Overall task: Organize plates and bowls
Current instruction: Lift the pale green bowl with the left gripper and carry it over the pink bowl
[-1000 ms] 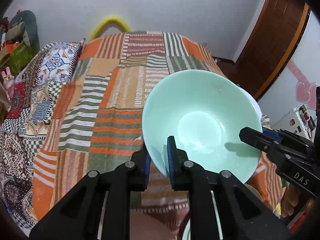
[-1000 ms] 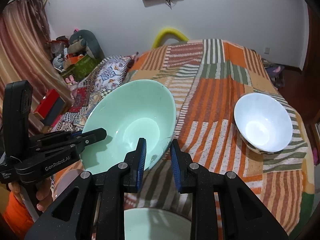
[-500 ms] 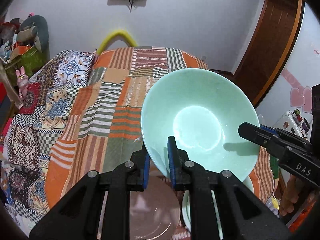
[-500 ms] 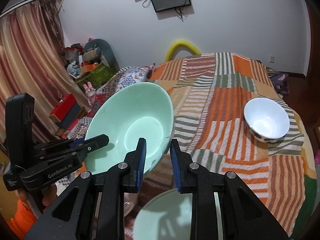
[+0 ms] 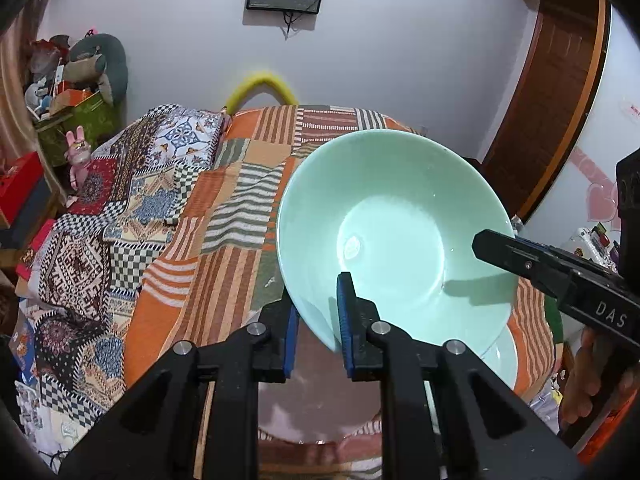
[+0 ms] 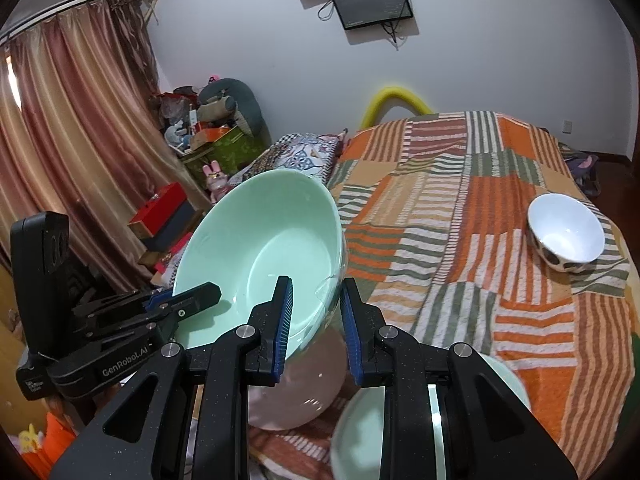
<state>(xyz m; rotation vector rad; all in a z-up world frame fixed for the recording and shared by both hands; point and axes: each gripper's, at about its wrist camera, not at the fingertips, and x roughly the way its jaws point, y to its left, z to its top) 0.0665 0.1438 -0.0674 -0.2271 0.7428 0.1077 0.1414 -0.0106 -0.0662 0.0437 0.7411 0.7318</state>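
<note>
The left hand-held gripper (image 5: 318,320) pinches the near rim of a green bowl (image 5: 394,236), held tilted in the air above the bed (image 5: 224,240). The right hand-held gripper (image 6: 316,320) has its jaws on either side of the same bowl's rim (image 6: 264,256); whether they press it cannot be told. Below the bowl lie a pink plate (image 6: 304,392) and a green plate (image 6: 360,436). A white bowl (image 6: 566,238) sits well apart on the bed's striped cover.
</note>
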